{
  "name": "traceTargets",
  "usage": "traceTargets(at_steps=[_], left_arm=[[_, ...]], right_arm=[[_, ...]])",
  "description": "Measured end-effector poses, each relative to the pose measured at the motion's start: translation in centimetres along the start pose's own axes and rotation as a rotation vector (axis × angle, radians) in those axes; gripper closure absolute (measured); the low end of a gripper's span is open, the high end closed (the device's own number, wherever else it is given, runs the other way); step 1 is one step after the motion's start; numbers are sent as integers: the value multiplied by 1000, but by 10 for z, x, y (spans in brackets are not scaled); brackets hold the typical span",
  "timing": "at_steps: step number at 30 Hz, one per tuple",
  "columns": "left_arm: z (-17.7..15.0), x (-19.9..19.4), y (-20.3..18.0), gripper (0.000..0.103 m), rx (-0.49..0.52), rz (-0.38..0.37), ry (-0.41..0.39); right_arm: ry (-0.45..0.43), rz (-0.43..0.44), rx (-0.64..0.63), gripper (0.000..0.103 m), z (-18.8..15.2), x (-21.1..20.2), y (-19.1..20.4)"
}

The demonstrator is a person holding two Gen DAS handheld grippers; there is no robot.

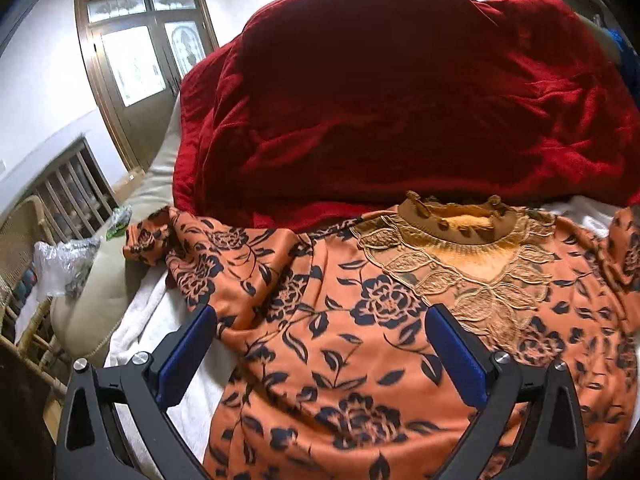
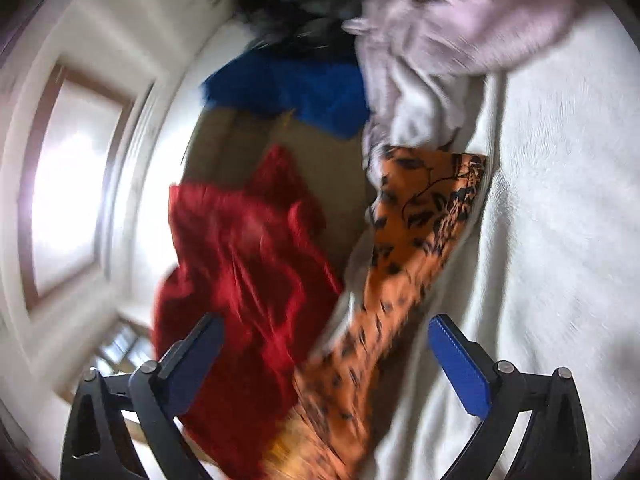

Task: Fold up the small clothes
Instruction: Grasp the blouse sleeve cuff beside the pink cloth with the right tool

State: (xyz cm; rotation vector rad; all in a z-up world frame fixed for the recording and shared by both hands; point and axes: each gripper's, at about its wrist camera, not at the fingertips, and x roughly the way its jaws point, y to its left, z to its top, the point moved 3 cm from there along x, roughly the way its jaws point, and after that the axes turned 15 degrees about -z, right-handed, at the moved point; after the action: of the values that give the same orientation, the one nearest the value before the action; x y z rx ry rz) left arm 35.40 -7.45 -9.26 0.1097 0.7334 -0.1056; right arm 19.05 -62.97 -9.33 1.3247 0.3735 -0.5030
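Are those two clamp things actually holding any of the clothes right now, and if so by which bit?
Nothing is held. The left gripper is open above the orange floral top; the right gripper is open above its sleeve.

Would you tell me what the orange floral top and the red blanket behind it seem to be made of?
Orange floral top: apparently a smooth, slightly satiny woven fabric, judging by its soft sheen; its neckline trim looks like lace. Red blanket: probably plush velvet or fleece, given its deep, shaded folds.

We count one orange floral top point(image 1: 340, 344), one red blanket point(image 1: 400, 112) and one white sheet point(image 2: 560, 240). We also see one blue cloth point(image 2: 296, 92), one lilac garment point(image 2: 440, 32) and two open grippers.
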Motion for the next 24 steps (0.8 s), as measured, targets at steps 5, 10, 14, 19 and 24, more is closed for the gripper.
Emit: traceTargets(at_steps=[5, 10, 14, 19, 24], left_arm=[[-7, 28, -21, 0, 66, -32, 78], [-13, 30, -46, 0, 137, -78, 88], [-16, 27, -54, 0, 153, -103, 96], [-15, 25, -57, 0, 161, -112, 84], [-18, 29, -57, 0, 169, -110, 98]], right_arm=[[22, -23, -3, 7, 6, 45, 3], [60, -121, -51, 21, -3, 79, -1], [49, -131, -56, 26, -3, 88, -4], [31, -155, -81, 52, 1, 105, -1], [28, -202, -61, 55, 3, 110, -13]])
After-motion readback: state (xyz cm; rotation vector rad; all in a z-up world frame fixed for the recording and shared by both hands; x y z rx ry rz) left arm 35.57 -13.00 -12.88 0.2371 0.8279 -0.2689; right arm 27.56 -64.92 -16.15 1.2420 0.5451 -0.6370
